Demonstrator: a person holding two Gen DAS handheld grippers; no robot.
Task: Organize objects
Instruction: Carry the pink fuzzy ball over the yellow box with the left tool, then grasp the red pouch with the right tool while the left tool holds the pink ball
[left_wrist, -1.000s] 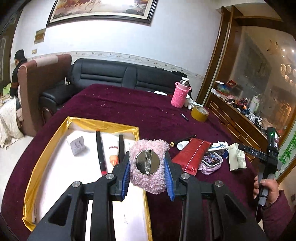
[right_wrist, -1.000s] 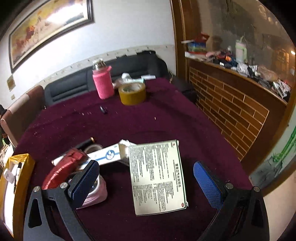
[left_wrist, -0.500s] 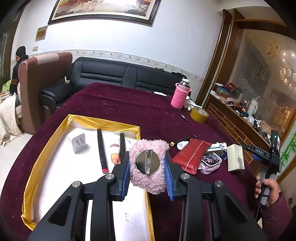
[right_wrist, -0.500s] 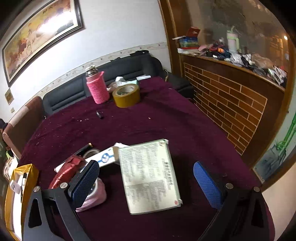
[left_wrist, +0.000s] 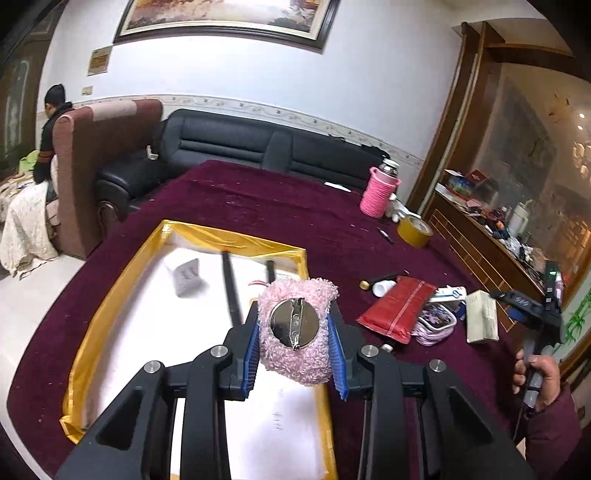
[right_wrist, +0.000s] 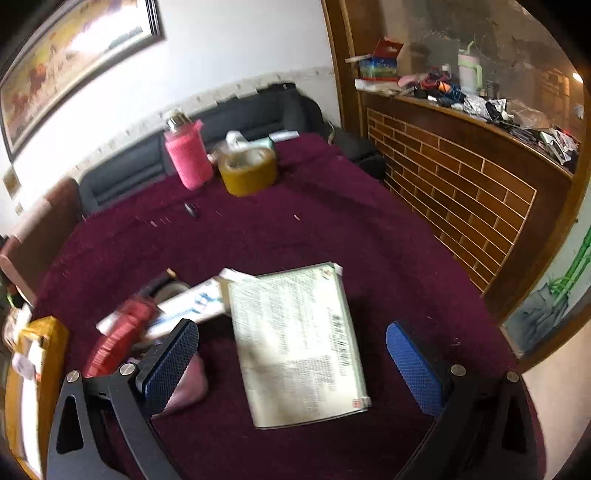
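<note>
Moved nearer to the white box (right_wrist: 295, 339) with the right gripper (right_wrist: 293, 358) since a second ago, so looks bigger between the jaws now. Keeps those jaws wide open, holding nothing. Lies right in front of them, flat on the bench (right_wrist: 314, 229), long side pointing away and a bit to the left. Calls for a reach down and a squeeze across the short side, probably.

Grips the pink fluffy pin (left_wrist: 295, 332) in the left gripper (left_wrist: 295, 350), jaws closed snug on both fluffy sides, shiny metal back facing the camera. Hangs over the right edge of the gold tray (left_wrist: 110, 306). Needs only a small move left and forward to land inside.

Holds a white plug (left_wrist: 187, 275), a long black pen (left_wrist: 231, 291) and one more dark stick (left_wrist: 270, 266) already, all at the far end of the tray. Looks blurry there, so hard to tell what the small red thing (left_wrist: 255, 283) behind the pin is. Leaves a red pouch (left_wrist: 397, 308), a pink case (left_wrist: 436, 323) and a blue-and-white tube (left_wrist: 448, 293) beside the white box, outside the tray, nearer the right gripper.
</note>
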